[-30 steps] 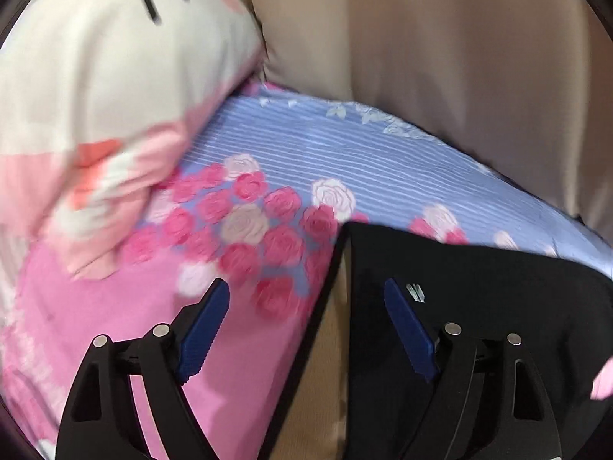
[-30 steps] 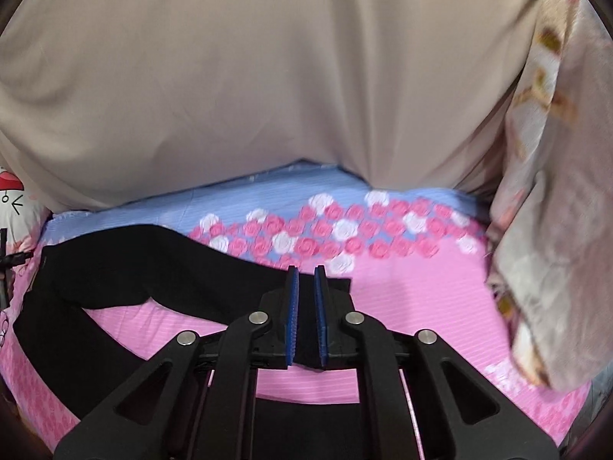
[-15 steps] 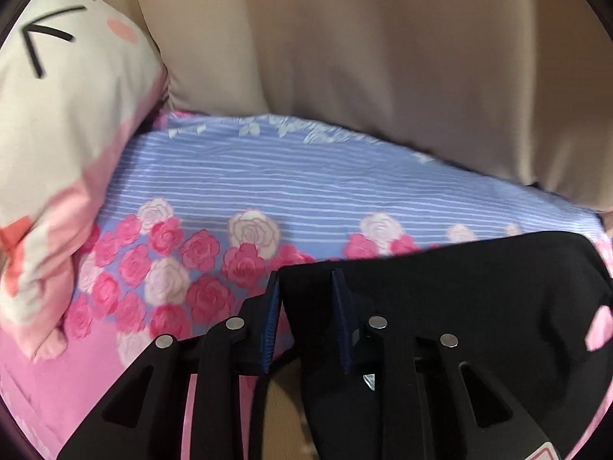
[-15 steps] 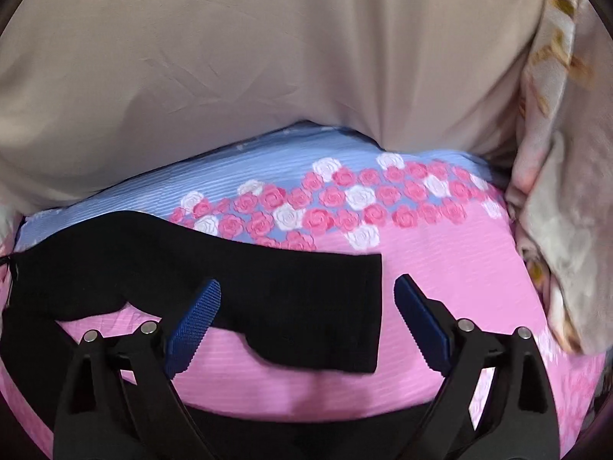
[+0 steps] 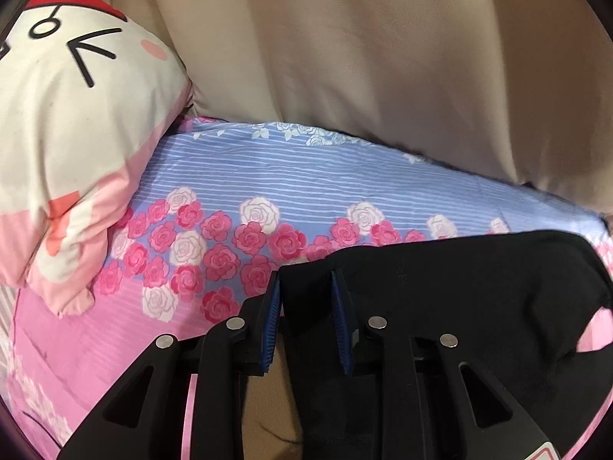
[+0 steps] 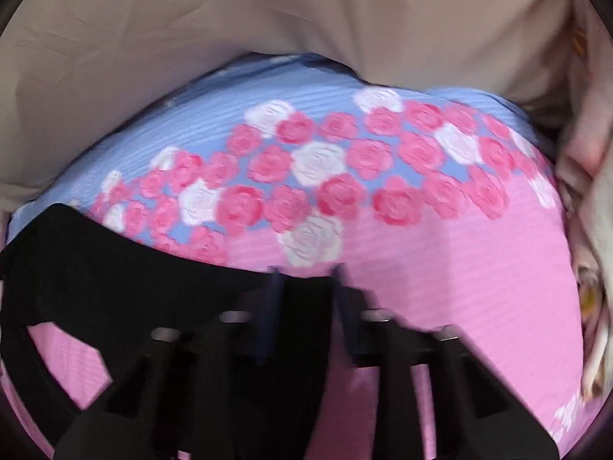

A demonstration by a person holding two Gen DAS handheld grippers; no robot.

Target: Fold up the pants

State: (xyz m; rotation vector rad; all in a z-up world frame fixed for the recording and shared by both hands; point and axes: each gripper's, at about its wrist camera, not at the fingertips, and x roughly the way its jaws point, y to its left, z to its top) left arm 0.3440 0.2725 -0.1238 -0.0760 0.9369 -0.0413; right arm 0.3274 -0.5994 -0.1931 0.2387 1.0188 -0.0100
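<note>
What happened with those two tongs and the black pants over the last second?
The left tongs, wide open a second ago, closed on an edge of the black pants and keep hold. The right tongs gripped a pant leg, opened half a second ago, and have closed on the fabric again, though that view is blurred. The rose-print sheet and cartoon pillow stayed put.

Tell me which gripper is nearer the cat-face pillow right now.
Left. The left gripper grips the black pants near the cat-face pillow, which lies up-left of it. The right gripper holds the pants' other end; no pillow shows in its view.
</note>
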